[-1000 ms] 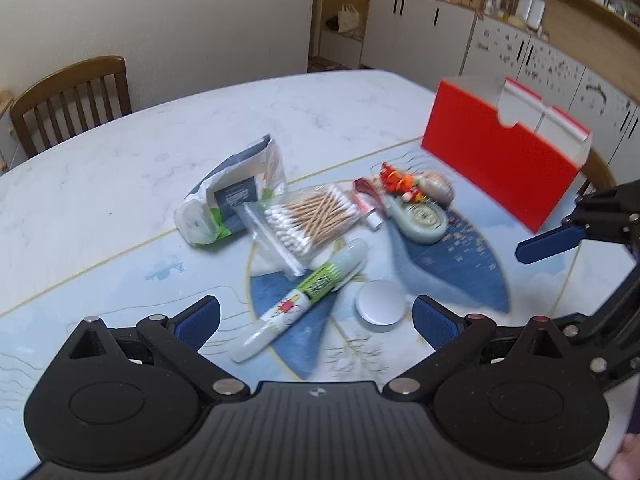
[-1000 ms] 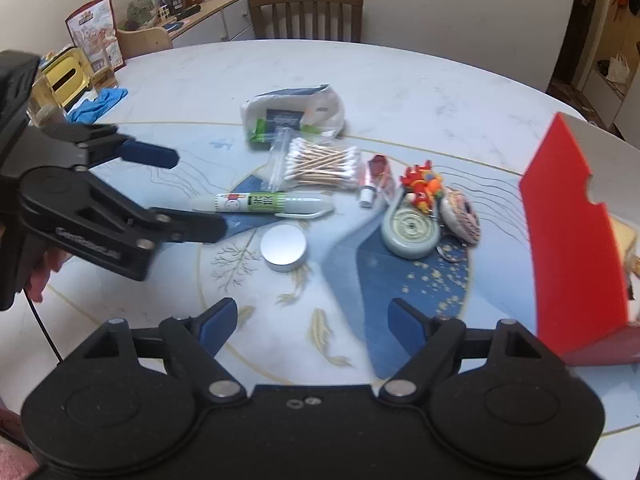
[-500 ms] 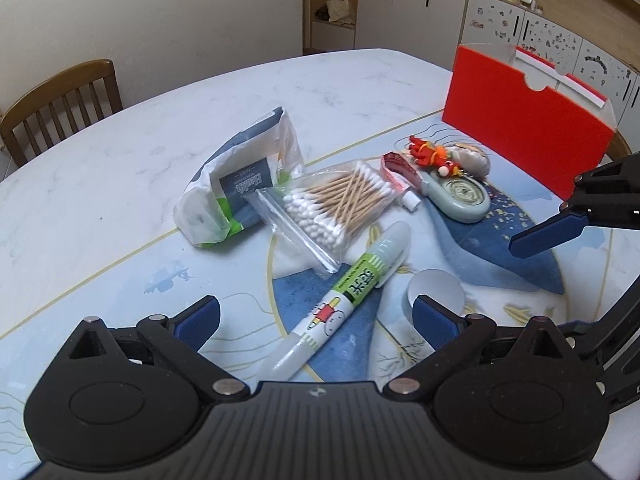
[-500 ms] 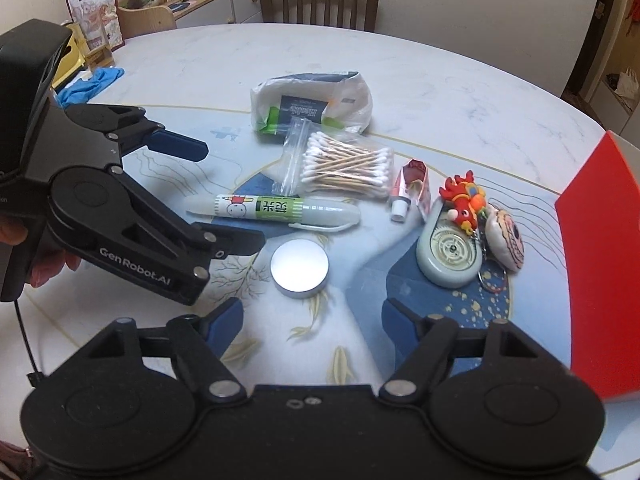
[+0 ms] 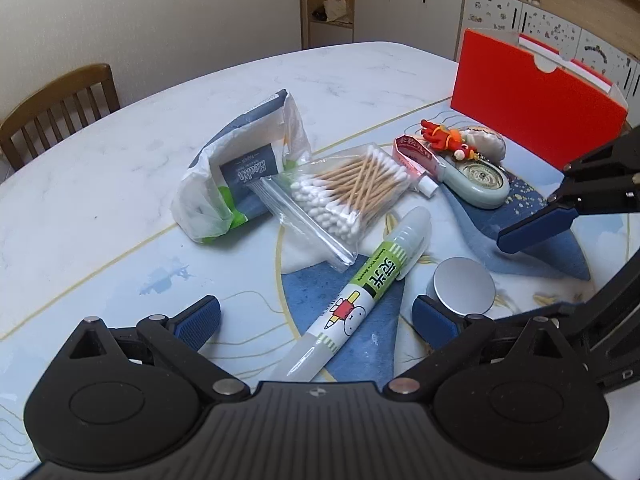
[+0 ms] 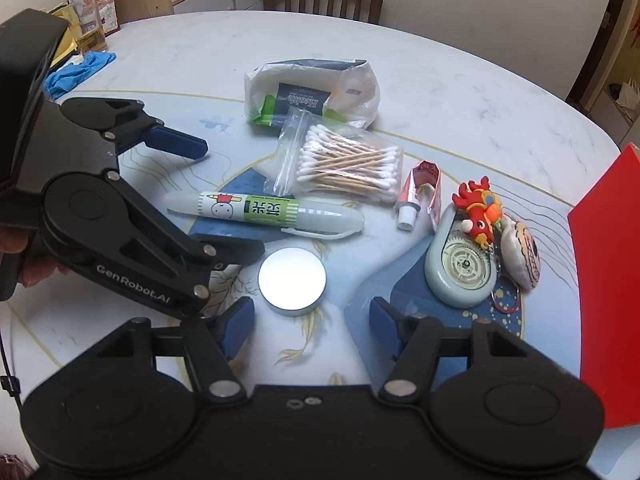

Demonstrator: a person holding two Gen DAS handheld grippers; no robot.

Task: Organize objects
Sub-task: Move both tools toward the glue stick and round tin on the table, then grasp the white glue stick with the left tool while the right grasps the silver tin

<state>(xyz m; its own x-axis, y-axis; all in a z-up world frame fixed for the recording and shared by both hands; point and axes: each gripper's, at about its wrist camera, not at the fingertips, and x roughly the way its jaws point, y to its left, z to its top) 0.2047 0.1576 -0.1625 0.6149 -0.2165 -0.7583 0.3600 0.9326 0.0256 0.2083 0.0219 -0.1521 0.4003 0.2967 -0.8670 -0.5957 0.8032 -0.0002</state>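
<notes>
Right gripper (image 6: pixel 310 314) hung with jaws half-wide and just narrowing, nothing between them, the tin (image 6: pixel 292 282) at 12 o'clock just ahead on the surface (image 6: pixel 460 92). Left gripper (image 5: pixel 316 318) stood wide over the pen (image 5: pixel 360 296). Small, rigid and likely slick, the tin looked best pinched across its rim.

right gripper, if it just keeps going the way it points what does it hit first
Most likely the round silver tin. It lies on the table just ahead of the right gripper, about centred between its open fingers, which have just been closing with nothing between them. Depth is hard to judge through the fisheye.
</notes>
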